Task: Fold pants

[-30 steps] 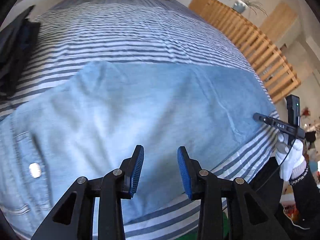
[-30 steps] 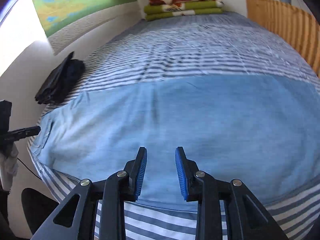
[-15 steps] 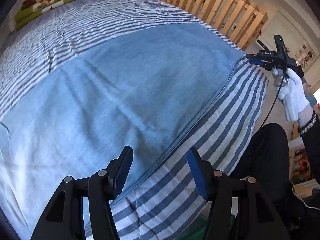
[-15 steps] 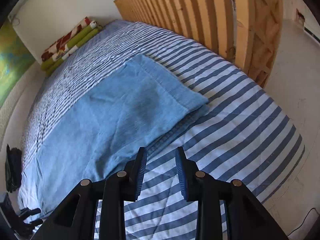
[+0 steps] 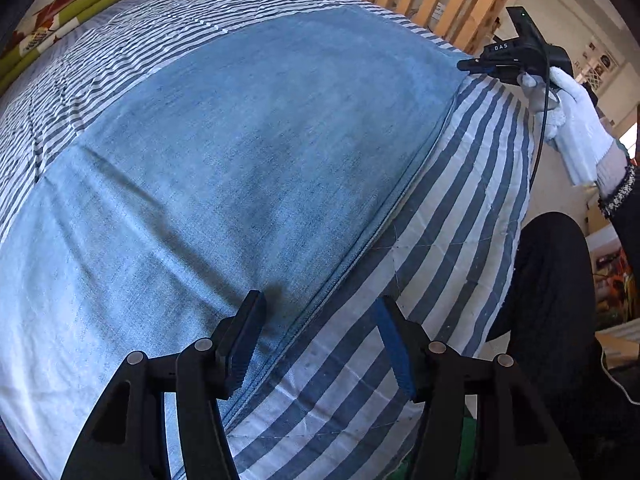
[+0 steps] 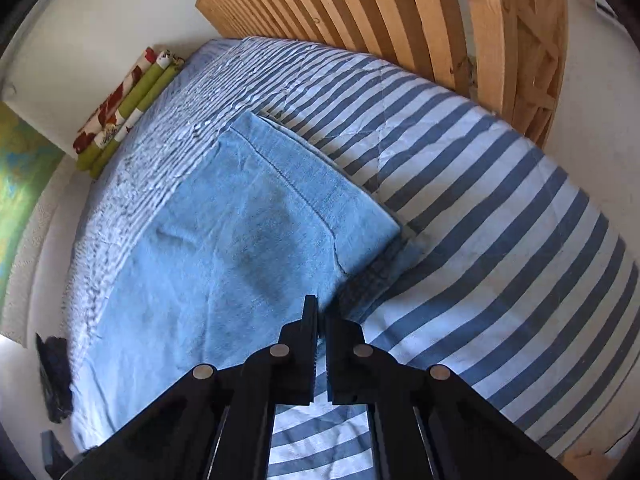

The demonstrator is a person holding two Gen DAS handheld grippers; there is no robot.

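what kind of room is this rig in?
Most likely a bedroom: the blue pants lie on a bed with a striped blue-and-white cover, a slatted wooden frame alongside it, and folded bedding by the wall.

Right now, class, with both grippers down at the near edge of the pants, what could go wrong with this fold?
1. The right gripper, shut at the light blue denim pants hem corner, may pinch only the top layer.
2. The open left gripper straddles the pants' seam and may catch the blue-and-white striped bedcover too.

Striped bed (image 6: 500,208), wooden slatted frame (image 6: 400,12)
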